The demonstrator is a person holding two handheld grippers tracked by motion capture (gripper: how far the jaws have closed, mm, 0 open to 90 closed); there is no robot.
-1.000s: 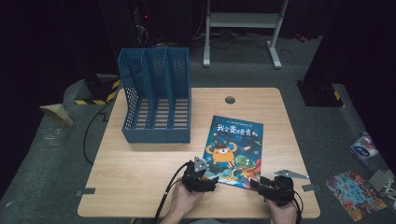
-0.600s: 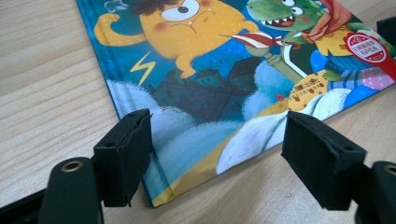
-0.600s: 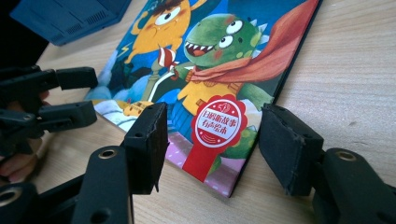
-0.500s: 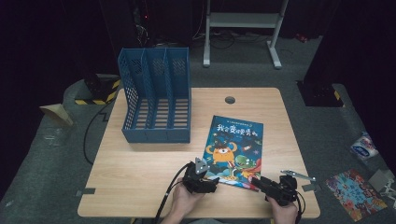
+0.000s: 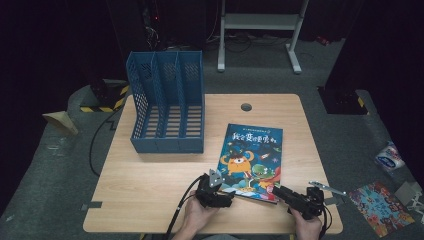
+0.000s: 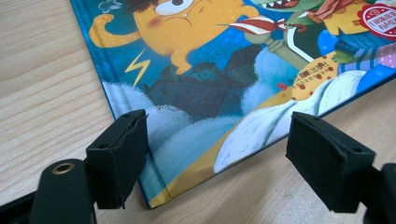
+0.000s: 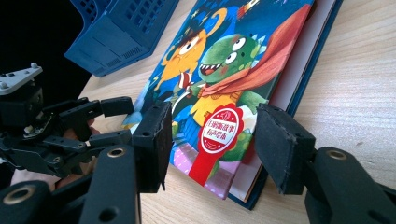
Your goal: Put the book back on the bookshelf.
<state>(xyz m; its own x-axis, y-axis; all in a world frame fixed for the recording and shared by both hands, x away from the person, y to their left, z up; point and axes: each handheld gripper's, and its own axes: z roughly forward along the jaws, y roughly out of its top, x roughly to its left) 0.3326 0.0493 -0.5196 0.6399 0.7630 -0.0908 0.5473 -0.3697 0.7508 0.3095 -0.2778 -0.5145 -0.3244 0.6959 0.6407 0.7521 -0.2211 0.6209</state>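
Observation:
A colourful picture book (image 5: 252, 155) lies flat on the wooden table (image 5: 150, 175), right of a blue file rack (image 5: 167, 100). My left gripper (image 5: 226, 194) sits at the book's near left corner. In the left gripper view the book (image 6: 210, 70) has that corner between the gripper's (image 6: 217, 126) open jaws, which have just been opening. My right gripper (image 5: 279, 191) is at the near right corner. In the right gripper view its (image 7: 212, 119) jaws straddle the book's (image 7: 224, 60) corner, just been closing, and no pad visibly presses on it. The cover there stands slightly off the pages.
A round cable hole (image 5: 246, 106) lies near the table's far edge. The rack (image 7: 121, 28) stands beyond the book's left side. On the floor to the right lie a colourful booklet (image 5: 377, 200) and a white packet (image 5: 390, 157). A white frame (image 5: 260, 30) stands behind.
The right gripper has shifted a little at the book's near right corner. The left gripper and the book have stayed where they were.

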